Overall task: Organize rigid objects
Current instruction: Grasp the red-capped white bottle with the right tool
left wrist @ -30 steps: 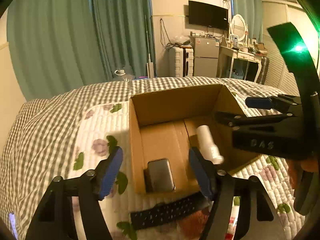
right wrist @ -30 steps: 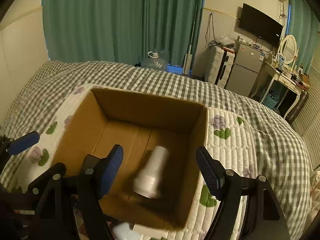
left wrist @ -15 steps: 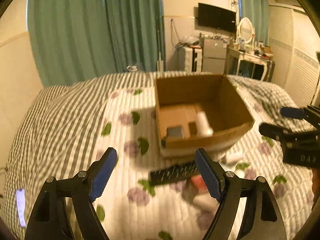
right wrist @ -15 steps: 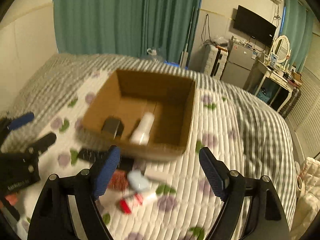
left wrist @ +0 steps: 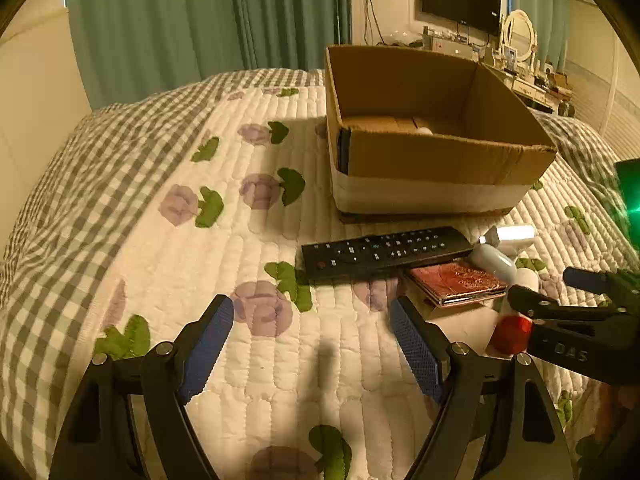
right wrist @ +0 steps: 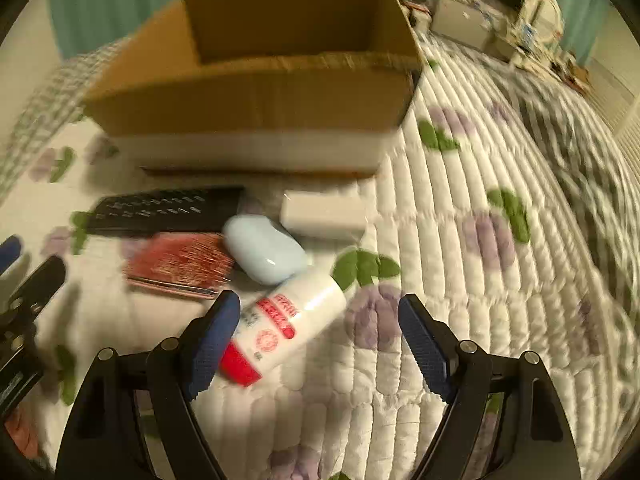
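A cardboard box (left wrist: 432, 160) (right wrist: 256, 92) stands on the quilted bed. In front of it lie a black remote (left wrist: 384, 250) (right wrist: 164, 210), a red booklet (left wrist: 456, 282) (right wrist: 180, 266), a pale blue case (left wrist: 494, 260) (right wrist: 264, 254), a white block (left wrist: 514, 234) (right wrist: 324, 214) and a white bottle with a red cap (right wrist: 288, 324) (left wrist: 514, 326). My left gripper (left wrist: 312, 344) is open and empty, low over the quilt, left of the items. My right gripper (right wrist: 320, 344) is open, low over the bottle, which lies between its fingers; it shows in the left wrist view (left wrist: 560, 300).
The quilt (left wrist: 168, 208) has a checked border that slopes off at the left. Green curtains (left wrist: 208, 24) hang behind the bed. A TV (left wrist: 460, 2) and a dresser with a mirror (left wrist: 520, 40) stand at the far right.
Both grippers pulled back from the box and dropped low to the quilt. The right gripper now hovers over the red-capped bottle. A white bottle stays in the box.
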The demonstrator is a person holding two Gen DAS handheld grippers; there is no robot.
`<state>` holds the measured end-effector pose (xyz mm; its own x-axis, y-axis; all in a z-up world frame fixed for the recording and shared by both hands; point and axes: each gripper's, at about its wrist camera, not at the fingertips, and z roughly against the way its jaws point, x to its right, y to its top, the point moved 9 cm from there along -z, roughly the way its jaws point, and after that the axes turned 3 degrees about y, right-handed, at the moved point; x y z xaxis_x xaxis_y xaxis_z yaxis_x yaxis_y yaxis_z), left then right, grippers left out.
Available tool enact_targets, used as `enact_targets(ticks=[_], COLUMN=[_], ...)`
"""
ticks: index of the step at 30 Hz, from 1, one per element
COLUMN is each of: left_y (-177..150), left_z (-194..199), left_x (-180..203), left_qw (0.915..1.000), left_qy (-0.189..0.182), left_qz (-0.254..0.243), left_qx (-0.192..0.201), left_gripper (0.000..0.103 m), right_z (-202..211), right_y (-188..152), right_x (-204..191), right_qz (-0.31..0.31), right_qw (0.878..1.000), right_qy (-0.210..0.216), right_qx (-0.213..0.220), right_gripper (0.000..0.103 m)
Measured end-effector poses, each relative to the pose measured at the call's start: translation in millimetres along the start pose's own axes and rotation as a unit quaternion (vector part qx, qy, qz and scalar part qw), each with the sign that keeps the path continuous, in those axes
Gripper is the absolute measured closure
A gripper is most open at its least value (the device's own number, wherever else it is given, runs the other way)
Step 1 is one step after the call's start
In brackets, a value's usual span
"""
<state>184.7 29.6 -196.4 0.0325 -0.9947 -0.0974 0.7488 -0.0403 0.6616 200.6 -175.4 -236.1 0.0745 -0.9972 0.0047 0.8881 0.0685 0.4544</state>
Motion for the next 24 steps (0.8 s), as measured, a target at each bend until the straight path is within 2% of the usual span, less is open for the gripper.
enact_targets(ticks=[2, 4, 6, 7, 8, 10, 19, 24], left_y=[-2, -4, -6, -6, -8, -9, -24, -29], left_z=[-2, -3, -3, -3, -2, -1, -2, -11], left_x=[3, 6, 9, 11, 15, 22, 78, 100], left_qw=[1.0000, 0.9999, 0.9998, 0.9998, 0.9996, 0.9991, 0.9917, 0.9896], left_qy=[-0.003, -0.006, -0.010, -0.012, -0.016, -0.026, -0.087, -0.084], left_qz=[-0.005, -0.010, -0.015, -0.018, -0.022, -0.033, -0.089, -0.111], left_qx=[-0.001, -0.002, -0.004, -0.004, -0.005, -0.007, -0.034, -0.036], left_gripper=[0.020, 0.020, 0.020, 0.020, 0.020, 0.020, 0.020, 0.020], right_z=[-14, -21, -17, -14, -11, -3, 41, 37], right_y=[-10, -13, -12, -10, -9, -7, 4, -1], right_x=[-3, -4, -6, -7, -7, -2, 28, 36], right_qz=[-0.003, -0.003, 0.000, 0.001, 0.003, 0.001, -0.011, -0.024], right_qw=[1.000, 1.000, 1.000, 1.000, 1.000, 1.000, 0.997, 0.996], right_qy=[0.001, -0.001, 0.004, 0.014, 0.017, 0.024, 0.042, 0.058], right_qx=[-0.026, -0.026, -0.012, -0.005, 0.001, 0.014, 0.068, 0.061], right_gripper=[0.022, 0.022, 0.033, 0.050, 0.060, 0.064, 0.067, 0.067])
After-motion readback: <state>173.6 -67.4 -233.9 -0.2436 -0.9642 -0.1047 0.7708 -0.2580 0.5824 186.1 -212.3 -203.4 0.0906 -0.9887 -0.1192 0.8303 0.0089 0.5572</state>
